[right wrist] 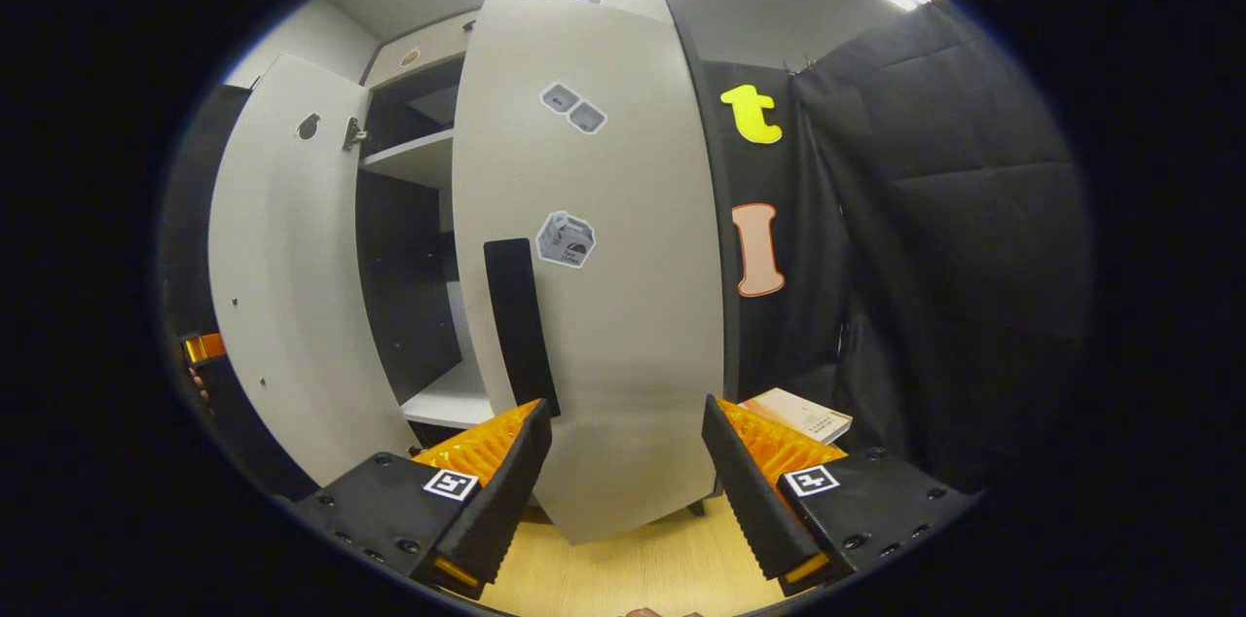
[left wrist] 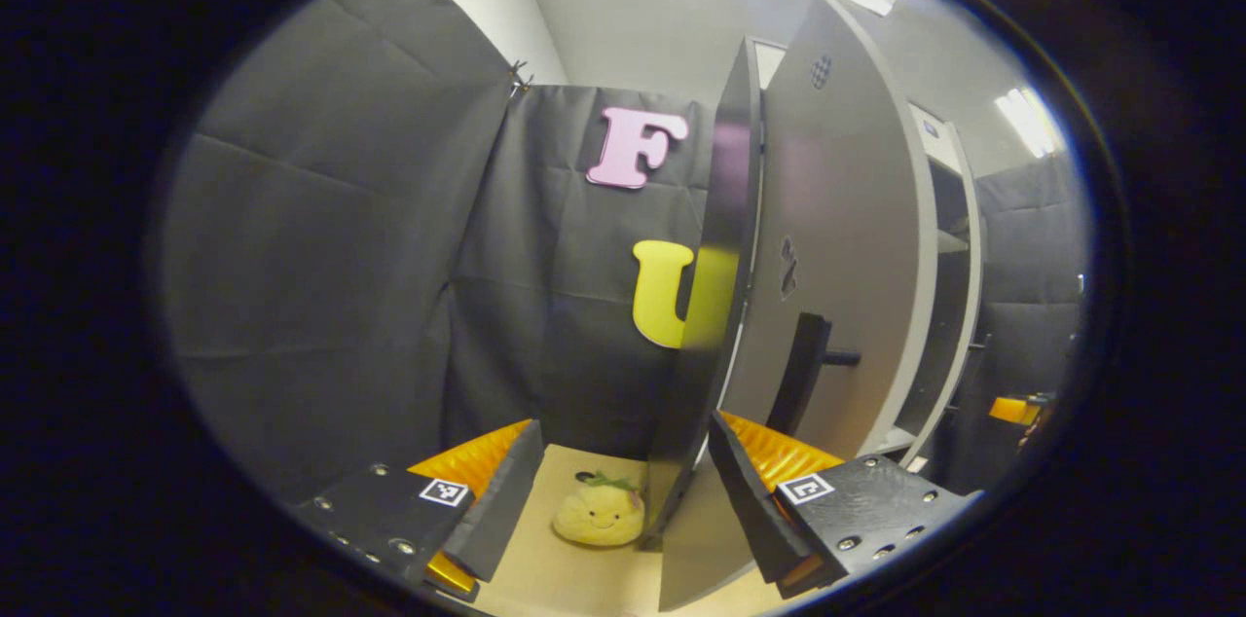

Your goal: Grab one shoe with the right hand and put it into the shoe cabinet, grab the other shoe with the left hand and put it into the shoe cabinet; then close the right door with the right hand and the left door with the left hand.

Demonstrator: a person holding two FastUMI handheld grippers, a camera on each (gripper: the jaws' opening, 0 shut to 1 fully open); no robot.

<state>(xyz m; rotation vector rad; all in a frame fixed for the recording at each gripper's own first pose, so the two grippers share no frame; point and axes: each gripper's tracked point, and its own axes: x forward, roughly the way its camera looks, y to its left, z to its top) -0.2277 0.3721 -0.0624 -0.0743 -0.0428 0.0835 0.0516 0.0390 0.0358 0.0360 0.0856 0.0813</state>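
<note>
Pale wood floor (left wrist: 560,578), with a yellow plush toy (left wrist: 599,512) lying on it. Elsewhere, a book (right wrist: 800,414) resting flat.

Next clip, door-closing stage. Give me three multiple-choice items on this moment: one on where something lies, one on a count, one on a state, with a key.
1. Where is the yellow plush toy?
A. On the floor beside the left door's outer edge
B. On a cabinet shelf
C. Between the right gripper's fingers

2. How many stickers sit on the face of the right door?
A. None
B. Three
C. Six

3. How does the right gripper stand?
A. Shut on the door handle
B. Open, its fingers to either side of the door's lower part
C. Shut on a book

Key: 1 A, the left gripper view shows the toy on the floor by the door's edge. 2 B, two up high side by side and one by the handle. 3 B, the fingers stand wide apart with the door panel between them.
</note>
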